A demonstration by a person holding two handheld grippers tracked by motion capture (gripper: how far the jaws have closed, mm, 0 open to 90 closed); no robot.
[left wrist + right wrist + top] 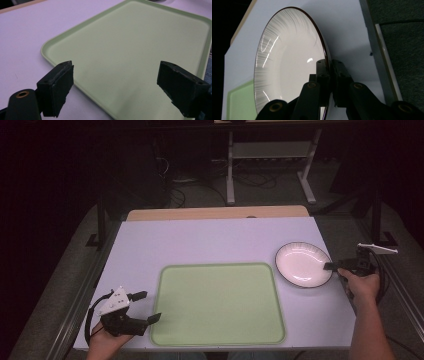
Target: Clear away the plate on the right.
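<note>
A white plate [302,264] with a dark rim lies at the right side of the table, just right of a pale green tray [218,303]. My right gripper [331,266] is shut on the plate's right rim. In the right gripper view the two black jaws pinch the plate's rim [328,65], one above and one below it. My left gripper [147,307] stands open at the tray's left edge. In the left gripper view its pads [62,82] are wide apart over the tray [140,50], with nothing between them.
The table's lilac top [200,240] ends in a wooden strip [215,213] at the far side. The right table edge [345,285] runs close behind the plate. Desk legs and cables [235,175] stand on the floor beyond.
</note>
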